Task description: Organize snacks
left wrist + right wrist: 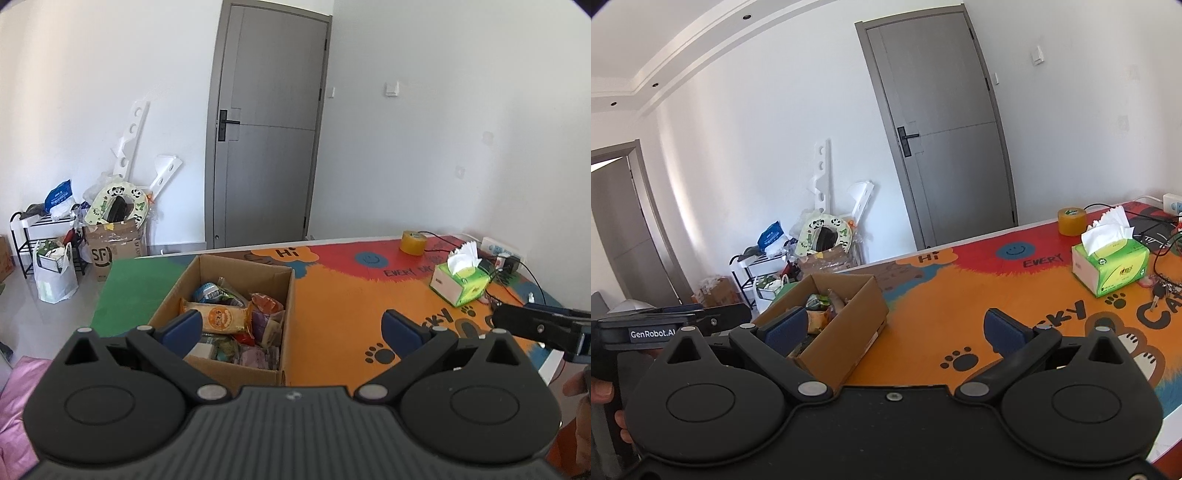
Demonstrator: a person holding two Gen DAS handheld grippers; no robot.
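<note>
On the bright tabletop [332,295] the box [236,369] of snacks [221,319] sits by the edge, and both grippers [291,328] [895,330], jaws wide open and empty, could knock it off.

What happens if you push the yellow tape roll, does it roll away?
Probably not. The tape roll lies flat on the table, so it would likely slide. Tipped on edge, its round shape could roll. It looks thick, so likely stiff.
</note>
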